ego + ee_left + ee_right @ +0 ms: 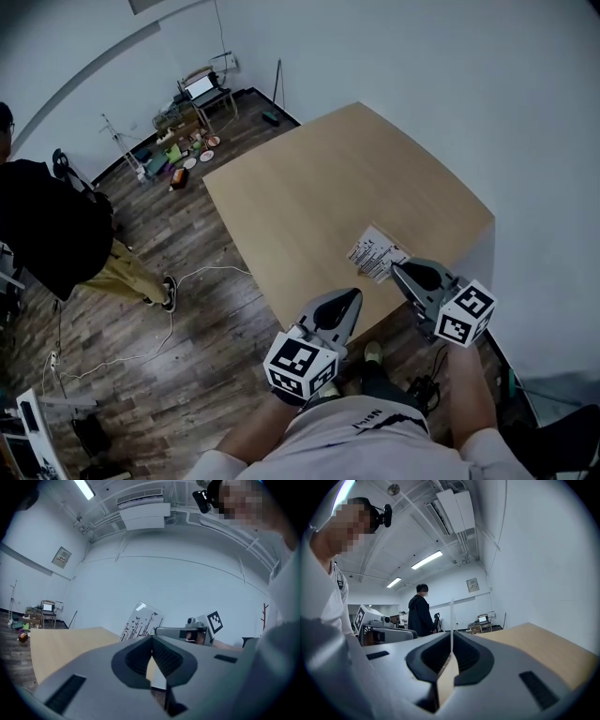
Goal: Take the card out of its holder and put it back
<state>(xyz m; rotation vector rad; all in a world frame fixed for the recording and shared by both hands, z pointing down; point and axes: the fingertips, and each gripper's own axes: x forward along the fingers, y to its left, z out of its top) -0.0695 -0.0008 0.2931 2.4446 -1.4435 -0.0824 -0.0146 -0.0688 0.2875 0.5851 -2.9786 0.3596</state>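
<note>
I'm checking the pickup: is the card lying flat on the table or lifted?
Lifted. The left gripper view shows the card tilted up above the table, one edge pinched by the right gripper, jaws shut on it.

Print on the card is too small to read.

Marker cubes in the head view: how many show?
2. The left cube rides the left gripper, bottom centre; the right cube rides the right gripper, beside it. None seems hidden.
</note>
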